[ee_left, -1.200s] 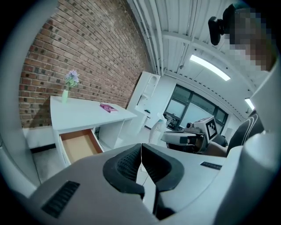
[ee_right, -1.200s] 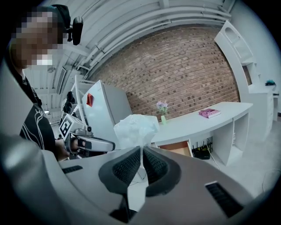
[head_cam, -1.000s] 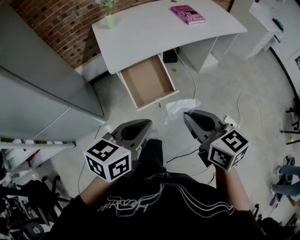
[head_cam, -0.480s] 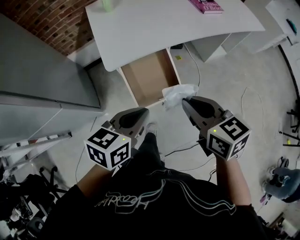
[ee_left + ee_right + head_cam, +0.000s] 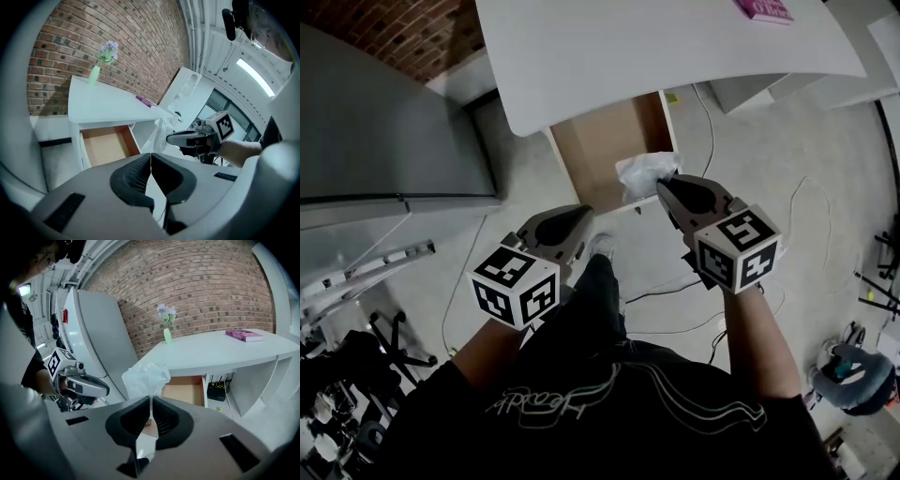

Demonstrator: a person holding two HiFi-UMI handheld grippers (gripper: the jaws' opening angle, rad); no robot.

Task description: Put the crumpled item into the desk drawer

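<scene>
A crumpled clear plastic bag (image 5: 645, 173) (image 5: 146, 378) hangs pinched in my right gripper (image 5: 666, 184) (image 5: 151, 403), which is shut on it. In the head view the bag hovers over the near right corner of the open desk drawer (image 5: 609, 148), whose brown bottom looks bare. The drawer (image 5: 185, 392) sits under the white desk (image 5: 675, 47). My left gripper (image 5: 579, 217) (image 5: 150, 161) is shut with nothing in it, lower left of the drawer's front edge. From the left gripper view the bag (image 5: 162, 133) dangles off the right gripper beside the drawer (image 5: 105, 147).
A pink book (image 5: 761, 8) lies on the desk's far right. A green vase with flowers (image 5: 167, 333) stands at the desk's back corner by the brick wall. A grey cabinet (image 5: 384, 131) stands to the left. Cables (image 5: 703, 122) trail on the floor right of the drawer.
The right gripper has carried the bag from the floor side up to the drawer's near right corner. The whole view has moved closer to the desk. The left gripper stayed shut.
</scene>
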